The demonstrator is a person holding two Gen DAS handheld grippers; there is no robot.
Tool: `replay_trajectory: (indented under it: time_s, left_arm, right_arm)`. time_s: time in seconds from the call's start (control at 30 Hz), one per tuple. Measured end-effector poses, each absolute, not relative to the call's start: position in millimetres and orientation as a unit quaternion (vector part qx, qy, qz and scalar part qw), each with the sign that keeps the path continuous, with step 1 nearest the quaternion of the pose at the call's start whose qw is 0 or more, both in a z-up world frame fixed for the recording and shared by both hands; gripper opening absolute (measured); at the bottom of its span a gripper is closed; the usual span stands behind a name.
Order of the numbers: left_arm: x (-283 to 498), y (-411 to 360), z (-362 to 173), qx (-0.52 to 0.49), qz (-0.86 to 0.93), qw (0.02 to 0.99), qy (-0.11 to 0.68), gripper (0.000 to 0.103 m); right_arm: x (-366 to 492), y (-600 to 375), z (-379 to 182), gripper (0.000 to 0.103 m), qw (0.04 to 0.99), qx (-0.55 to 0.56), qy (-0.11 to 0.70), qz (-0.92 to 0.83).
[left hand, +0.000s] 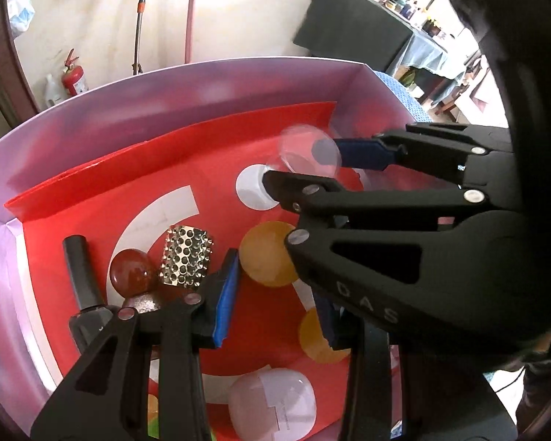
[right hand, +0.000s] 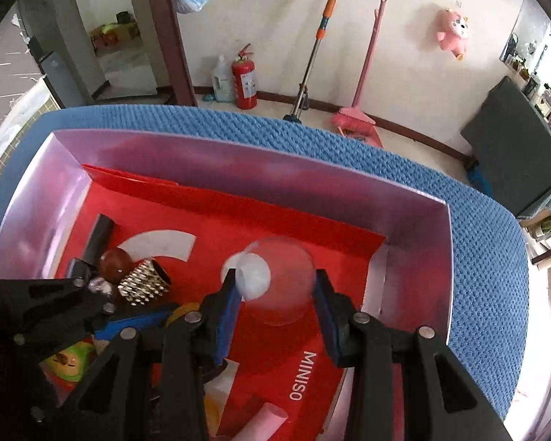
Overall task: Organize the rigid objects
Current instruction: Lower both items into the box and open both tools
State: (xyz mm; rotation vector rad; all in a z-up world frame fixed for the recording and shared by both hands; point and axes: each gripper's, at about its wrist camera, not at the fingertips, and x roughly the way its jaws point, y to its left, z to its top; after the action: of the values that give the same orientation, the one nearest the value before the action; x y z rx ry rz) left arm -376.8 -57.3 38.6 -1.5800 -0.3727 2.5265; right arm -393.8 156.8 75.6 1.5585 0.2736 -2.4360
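Note:
A lilac-walled box lined with red paper holds the objects. My right gripper is shut on a clear plastic cup, holding it low over the red liner near a white printed circle. The left wrist view shows that cup between the right gripper's fingers. My left gripper has its jaws drawn in around a yellow ball at its fingertips. The right gripper partly hides the ball's right side. A second yellow ball lies behind the left gripper's right pad.
On the liner's left lie a black bottle, a red-brown stone ball and a gold perforated band. Nearer me are a white rounded case, a green-yellow toy and a pink roll. The box stands on a blue knitted cloth.

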Motion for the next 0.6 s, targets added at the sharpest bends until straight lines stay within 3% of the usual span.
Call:
replay_trajectory:
  time_s: [0.6]
  left_arm:
    - [-373.9,-53.8,40.2,-0.524,0.837,0.079,-0.134,0.036]
  right_arm:
    - [-393.1,162.5,75.3,0.045,0.123,0.541,0.08,-0.828]
